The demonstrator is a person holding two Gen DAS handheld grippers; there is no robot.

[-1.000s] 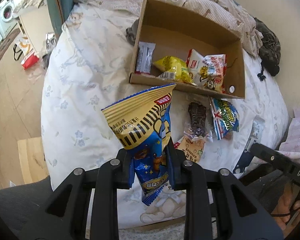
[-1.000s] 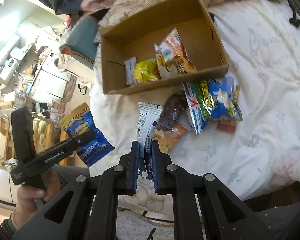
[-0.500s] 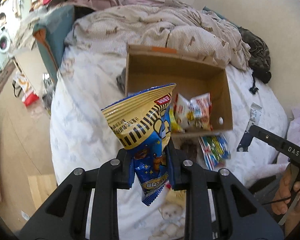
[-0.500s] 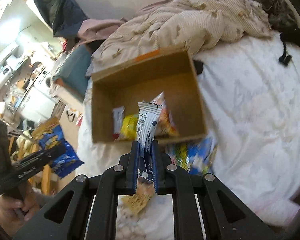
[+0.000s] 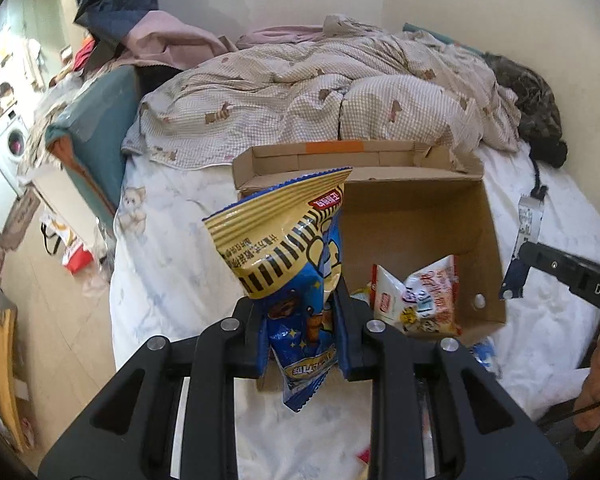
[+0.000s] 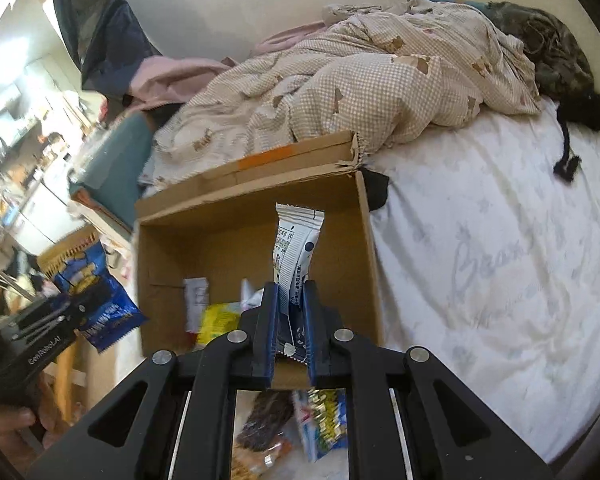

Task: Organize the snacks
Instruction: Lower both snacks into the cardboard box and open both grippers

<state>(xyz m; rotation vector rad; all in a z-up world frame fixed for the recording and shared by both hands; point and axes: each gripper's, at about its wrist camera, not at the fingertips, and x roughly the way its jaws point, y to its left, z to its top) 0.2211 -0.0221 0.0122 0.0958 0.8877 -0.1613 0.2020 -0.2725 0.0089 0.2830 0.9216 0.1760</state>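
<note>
The cardboard box (image 5: 484,216) is sitting open-topped on the white bed sheet (image 6: 500,280), its far flap lying back against the rumpled checked duvet (image 5: 340,92). The right half of its floor is lying bare, and open sheet is stretching away to its right.

Two grippers are hovering at the box's near edge. The left gripper (image 5: 300,336) is pinching one blue-and-yellow striped snack bag (image 5: 284,248) low down, the bag standing up in front of the box's left part; its Korean print is too small for me to make out. The right gripper (image 6: 290,320) is squeezing one slim white-and-navy sachet (image 6: 296,248) above the box's middle.

Inside I am counting three packets: a grey-white one (image 6: 196,300), a yellow one (image 6: 218,322) and a crumpled white-and-red one (image 5: 416,300). At least two more are lying blurred on the sheet just outside the near wall.

"GenRobot.AI" is showing on the left tool, "DAS" on the right.
</note>
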